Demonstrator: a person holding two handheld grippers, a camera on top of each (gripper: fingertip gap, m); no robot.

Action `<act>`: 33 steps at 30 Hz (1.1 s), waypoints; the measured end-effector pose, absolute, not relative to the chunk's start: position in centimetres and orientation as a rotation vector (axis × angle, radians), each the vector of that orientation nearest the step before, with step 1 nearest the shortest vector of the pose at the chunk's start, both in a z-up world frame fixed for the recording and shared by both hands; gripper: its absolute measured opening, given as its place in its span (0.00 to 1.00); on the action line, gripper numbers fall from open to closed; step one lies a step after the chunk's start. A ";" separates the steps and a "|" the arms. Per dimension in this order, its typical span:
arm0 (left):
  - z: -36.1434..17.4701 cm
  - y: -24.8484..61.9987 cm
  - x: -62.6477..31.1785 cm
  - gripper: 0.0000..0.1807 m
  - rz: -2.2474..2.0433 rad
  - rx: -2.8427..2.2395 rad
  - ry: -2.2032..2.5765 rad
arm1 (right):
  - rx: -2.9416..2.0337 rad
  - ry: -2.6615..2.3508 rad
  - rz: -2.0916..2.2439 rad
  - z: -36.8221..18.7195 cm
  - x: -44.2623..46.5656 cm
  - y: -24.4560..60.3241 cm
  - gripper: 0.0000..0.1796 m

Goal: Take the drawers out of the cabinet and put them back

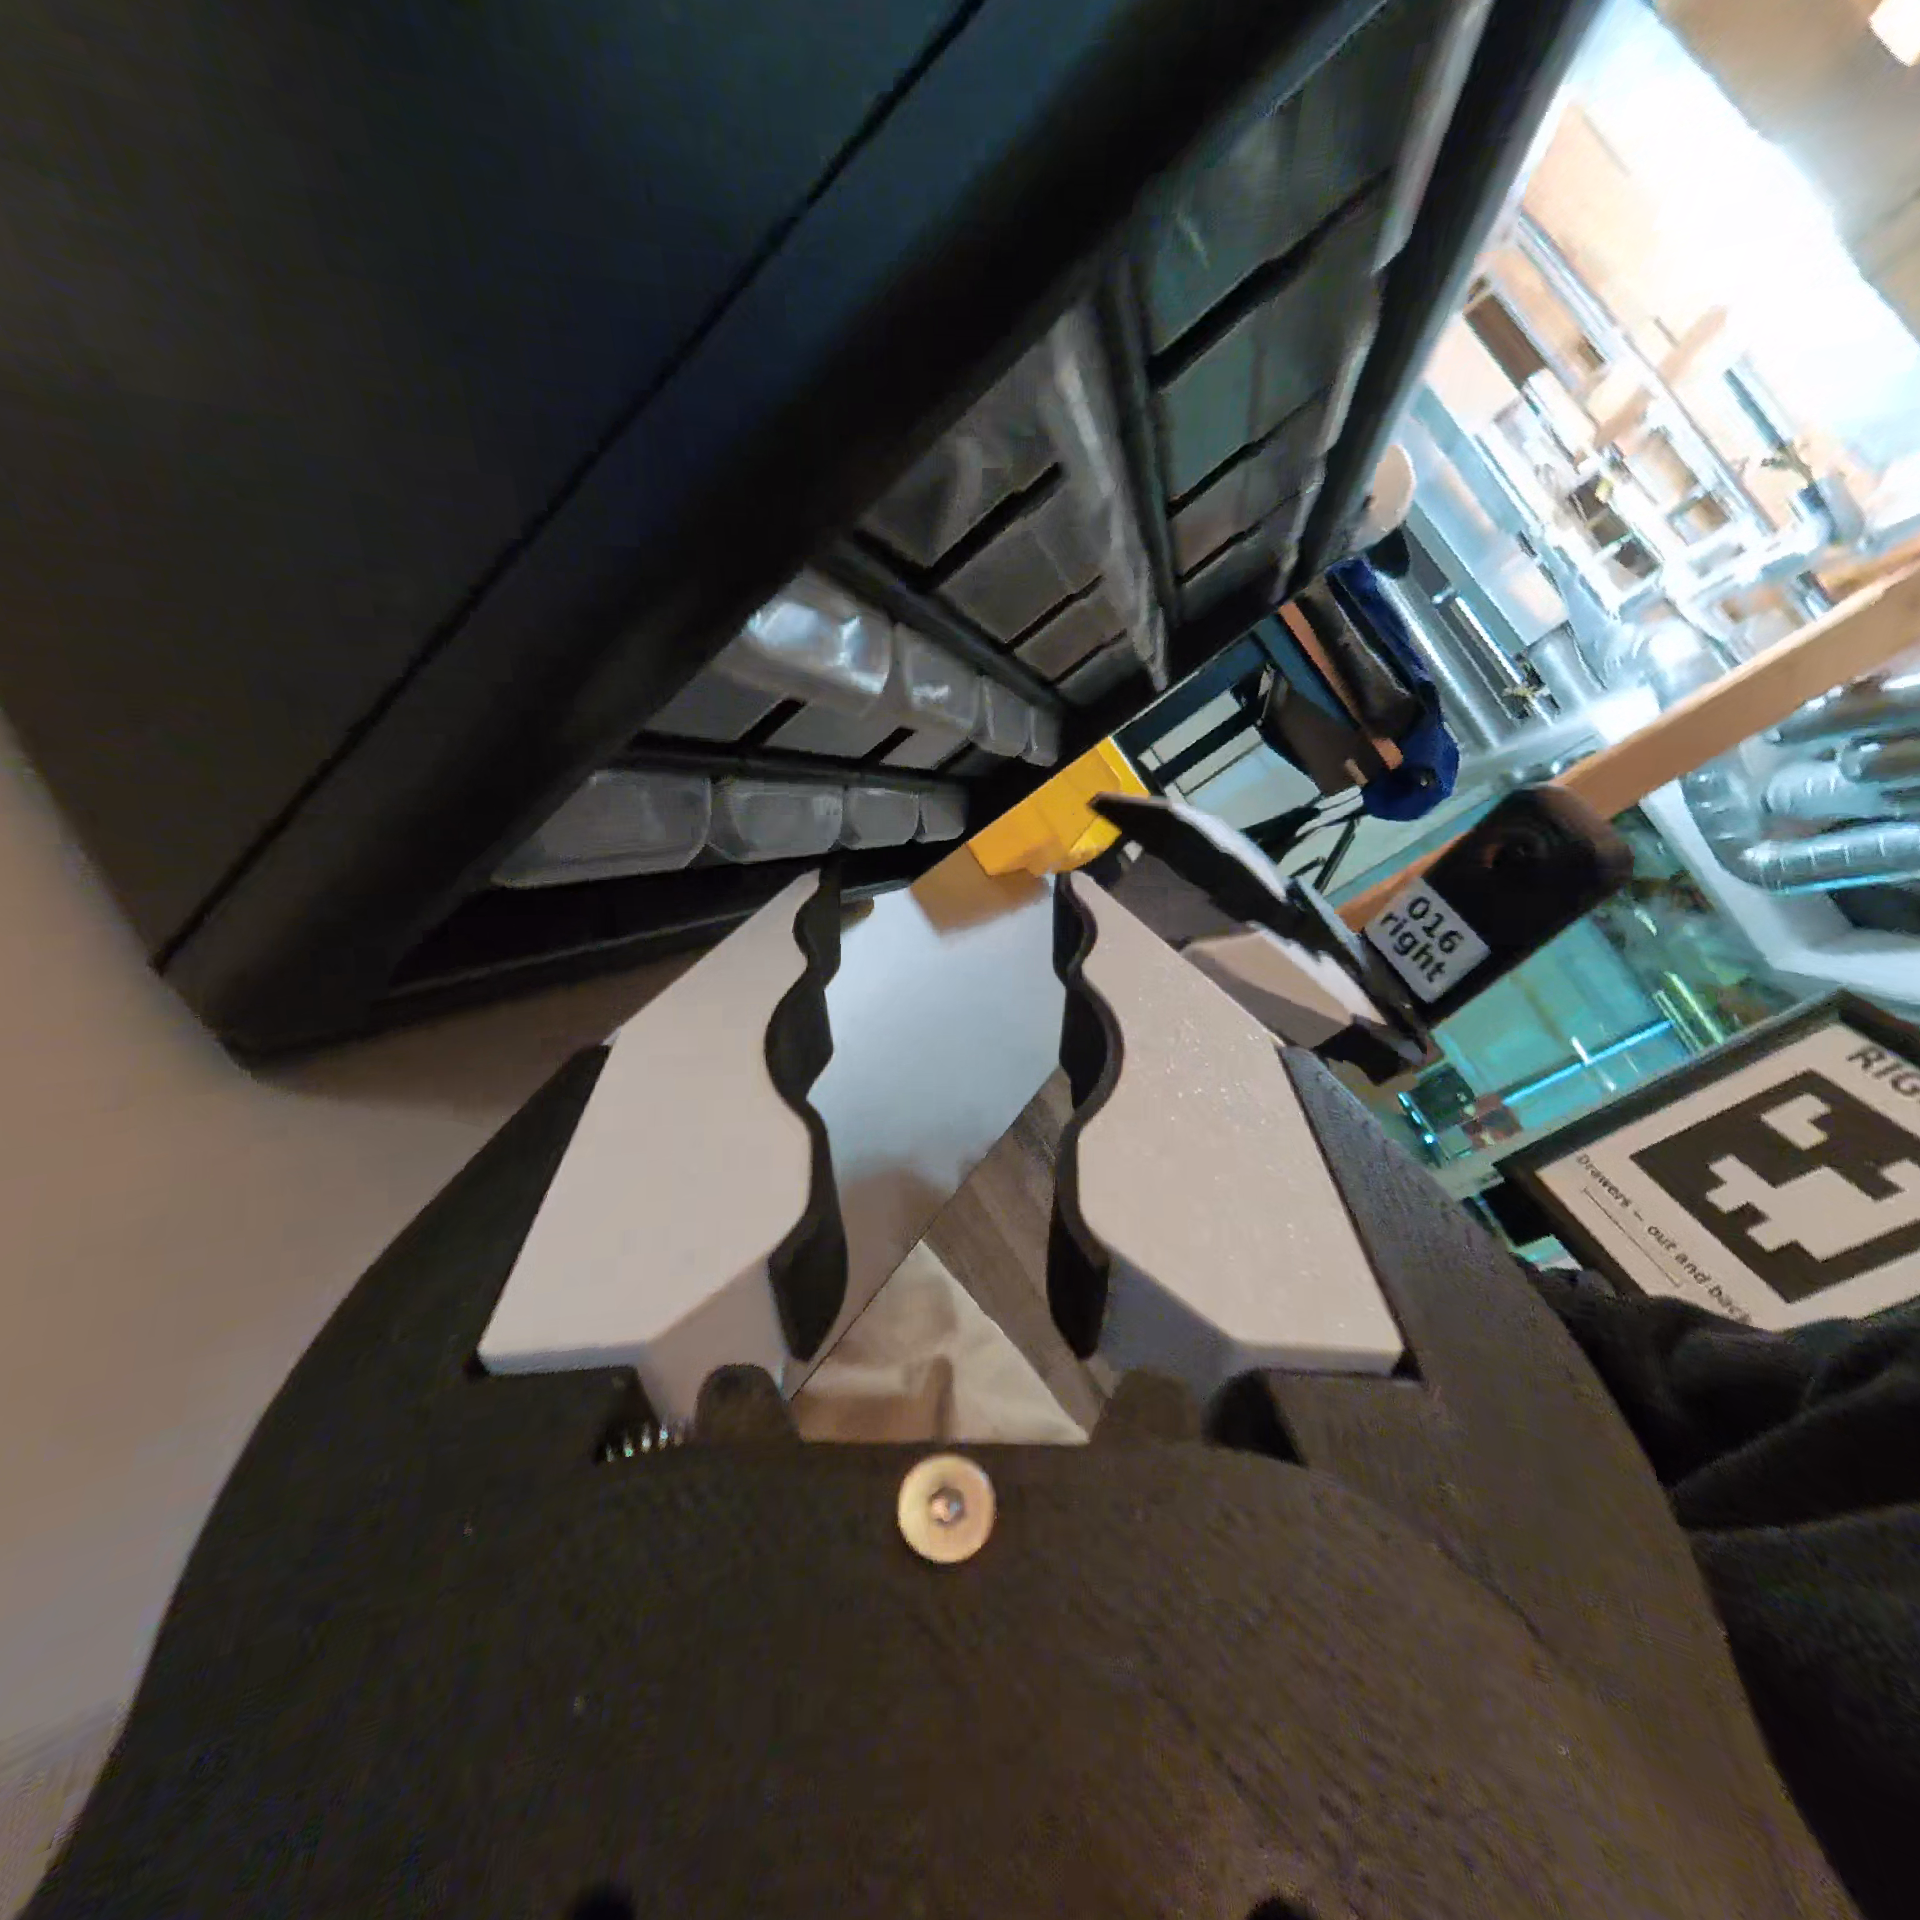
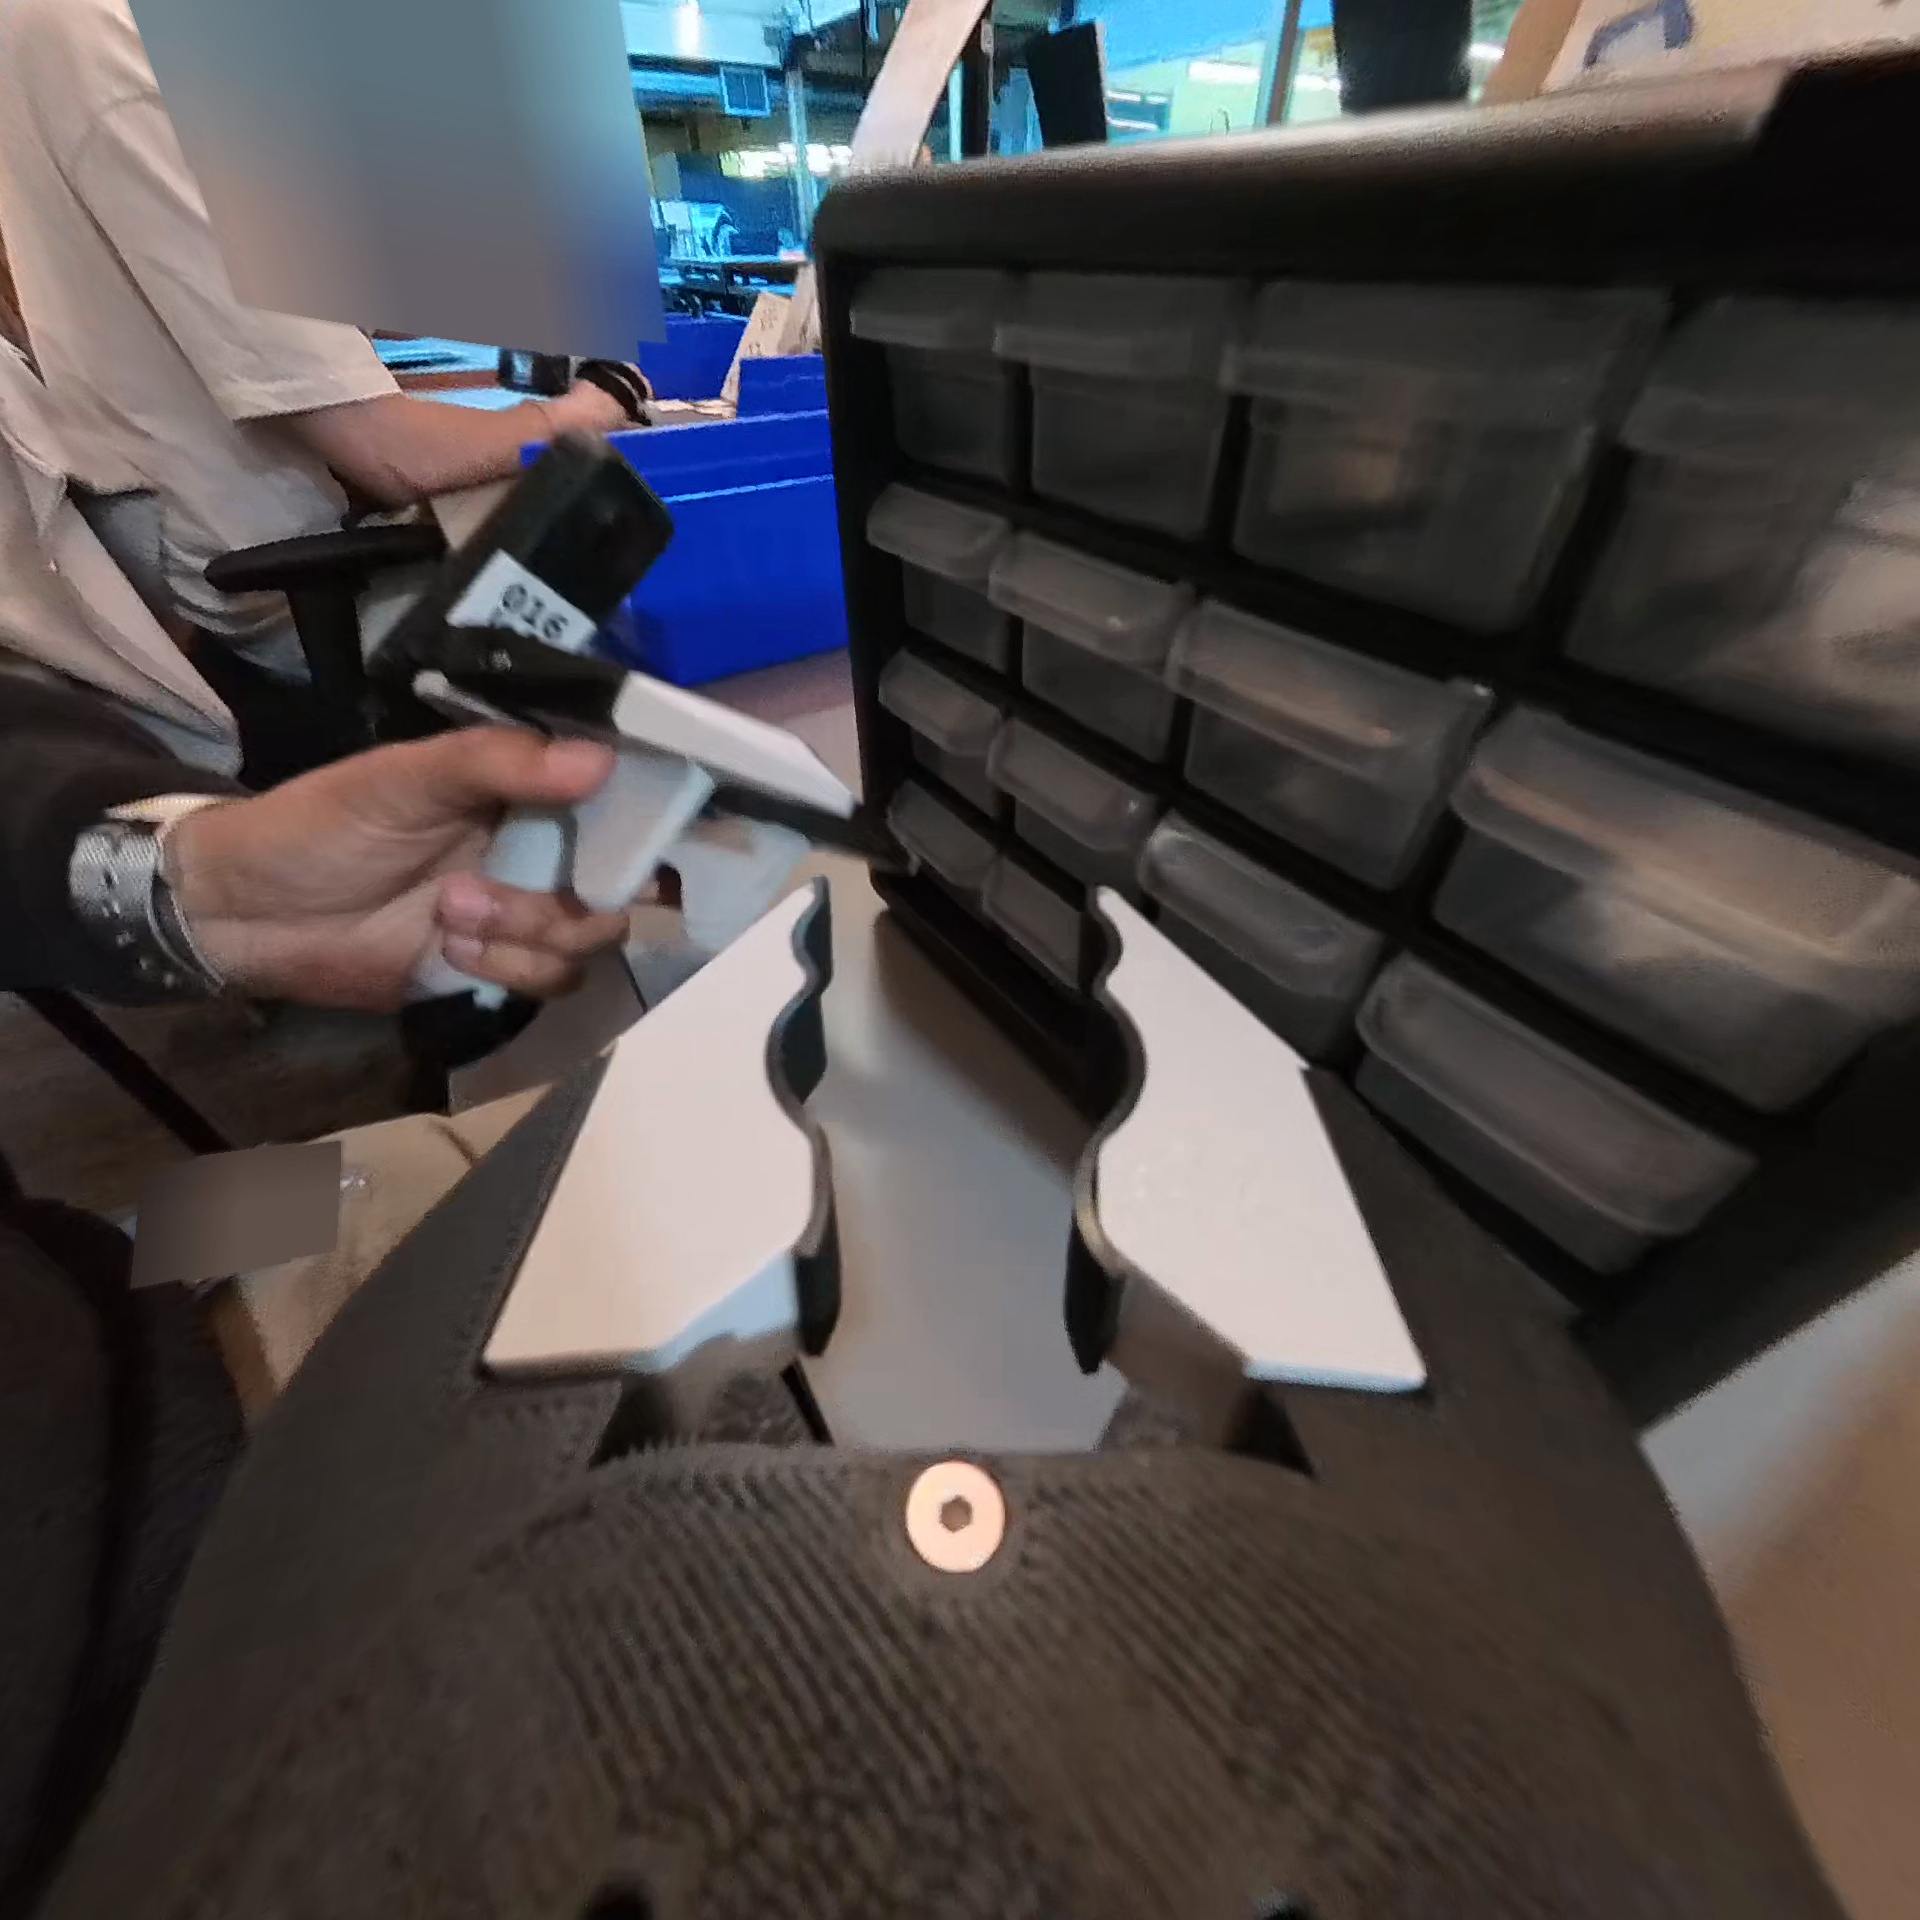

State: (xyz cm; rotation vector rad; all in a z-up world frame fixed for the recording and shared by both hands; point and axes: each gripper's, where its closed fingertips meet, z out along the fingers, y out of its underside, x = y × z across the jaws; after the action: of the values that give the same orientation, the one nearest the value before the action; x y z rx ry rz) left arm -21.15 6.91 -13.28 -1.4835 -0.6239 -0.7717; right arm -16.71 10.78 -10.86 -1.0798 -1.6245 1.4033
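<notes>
Left hand (image 2: 343, 883): we see it at the far left of the right gripper's view, a metal watch (image 2: 120, 883) on the wrist, wrapped round the left gripper's pale handle.
Left gripper (image 1: 940, 894): our jaws stand apart with nothing between them; in the other view its tips (image 2: 873, 836) reach the cabinet's lower left corner (whether they touch it, we cannot tell).
Right gripper (image 2: 961, 899): our jaws are spread wide and hold nothing, the fingertips just short of the bottom rows.
Cabinet (image 2: 1299, 213): a black frame ahead and to the right of the right gripper; from the left gripper it looms above and to the left (image 1: 520, 416), strongly tilted in that view.
Drawers (image 2: 1413, 447): clear plastic, small ones in the left columns, larger ones rightward, all seated in their slots as far as we can see.
Yellow block (image 1: 1044, 821): just beyond the left gripper's tips.
Marker card (image 1: 1756, 1153): to the right of the left gripper, near its base.
</notes>
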 end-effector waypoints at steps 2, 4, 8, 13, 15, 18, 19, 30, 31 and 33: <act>-14.1 7.8 -20.0 0.22 -0.790 -1.505 -0.638 | -1.053 -1.665 1.420 -10.7 -17.1 9.8 0.27; -14.3 8.4 -18.1 0.22 -0.849 -1.543 -0.585 | -1.036 -1.742 1.348 -11.6 -16.9 9.3 0.27; -13.8 8.3 -18.2 0.23 -0.846 -1.545 -0.557 | -1.032 -1.805 1.083 -13.9 -16.2 11.0 0.26; -15.0 7.4 -21.4 0.28 -0.713 -1.542 -0.680 | -1.043 -1.862 1.028 -15.2 -16.2 11.0 0.27; -14.8 7.2 -22.0 0.28 -0.713 -1.504 -0.714 | -1.063 -1.880 1.037 -15.8 -16.3 10.8 0.27; -14.7 7.0 -22.6 0.24 -0.751 -1.472 -0.739 | -1.082 -1.889 1.060 -16.1 -16.2 10.5 0.27; -14.4 7.0 -22.8 0.21 -0.781 -1.448 -0.741 | -1.083 -1.889 1.062 -16.1 -16.2 10.5 0.27; -12.2 6.1 -25.1 0.10 -0.959 -1.179 -0.718 | -1.033 -1.894 1.048 -16.1 -16.1 10.2 0.24; -11.9 6.0 -25.1 0.08 -0.963 -1.166 -0.698 | -1.025 -1.898 1.043 -16.1 -16.1 10.1 0.24; -11.5 6.1 -25.0 0.08 -0.942 -1.164 -0.670 | -1.016 -1.908 1.037 -16.2 -16.1 10.0 0.24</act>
State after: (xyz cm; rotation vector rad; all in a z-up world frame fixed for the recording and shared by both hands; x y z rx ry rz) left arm -25.02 6.09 -11.49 -1.1639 -0.6704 -0.9419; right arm -16.07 9.98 -16.24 -1.0157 -1.9077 1.0365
